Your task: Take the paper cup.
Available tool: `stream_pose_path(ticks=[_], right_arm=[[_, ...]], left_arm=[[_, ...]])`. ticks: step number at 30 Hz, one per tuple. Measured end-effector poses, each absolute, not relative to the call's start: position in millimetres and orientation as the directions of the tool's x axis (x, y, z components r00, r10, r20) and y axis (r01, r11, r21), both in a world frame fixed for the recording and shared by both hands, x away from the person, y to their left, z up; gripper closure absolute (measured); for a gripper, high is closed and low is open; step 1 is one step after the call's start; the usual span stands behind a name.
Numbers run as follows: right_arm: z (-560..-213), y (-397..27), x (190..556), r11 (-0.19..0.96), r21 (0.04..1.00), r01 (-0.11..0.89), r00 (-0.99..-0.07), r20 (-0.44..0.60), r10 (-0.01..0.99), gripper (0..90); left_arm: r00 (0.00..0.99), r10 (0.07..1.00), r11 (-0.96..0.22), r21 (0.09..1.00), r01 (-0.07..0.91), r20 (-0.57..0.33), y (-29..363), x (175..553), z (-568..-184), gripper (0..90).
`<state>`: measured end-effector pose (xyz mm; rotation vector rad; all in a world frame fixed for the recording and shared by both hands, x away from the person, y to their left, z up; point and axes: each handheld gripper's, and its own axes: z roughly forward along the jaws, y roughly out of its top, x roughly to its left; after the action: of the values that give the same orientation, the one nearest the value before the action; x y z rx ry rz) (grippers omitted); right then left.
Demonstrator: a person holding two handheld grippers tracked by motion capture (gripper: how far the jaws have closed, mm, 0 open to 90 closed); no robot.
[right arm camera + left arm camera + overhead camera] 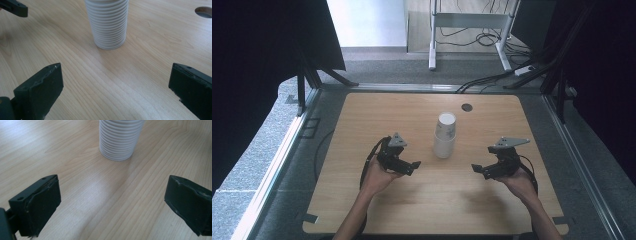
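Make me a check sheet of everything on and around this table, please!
Surface: wooden table, bare light wood, round hole near the far edge.
Job's things: stack of white ribbed cups, upright at the middle, untouched.
Clutter: nothing seen.
Grippers: left gripper and right gripper both open, one on each side of the cups, apart from them.
Cables: black cables on the floor beyond the table.
Surroundings: grey carpet, white desk frame, dark curtains at both sides.
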<state>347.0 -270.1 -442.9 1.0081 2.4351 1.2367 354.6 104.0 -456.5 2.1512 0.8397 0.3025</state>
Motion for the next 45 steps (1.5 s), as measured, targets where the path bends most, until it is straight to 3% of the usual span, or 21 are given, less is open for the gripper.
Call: stream_pose_path(ticks=[45], right_arm=[[-422, -242, 381, 0.433, 0.79, 0.434, -0.78, 0.089, 0.619, 2.6]], left_arm=[[0.794, 0.607, -0.511, 0.751, 0.417, -0.028, 51, 400, -453, 1.9]])
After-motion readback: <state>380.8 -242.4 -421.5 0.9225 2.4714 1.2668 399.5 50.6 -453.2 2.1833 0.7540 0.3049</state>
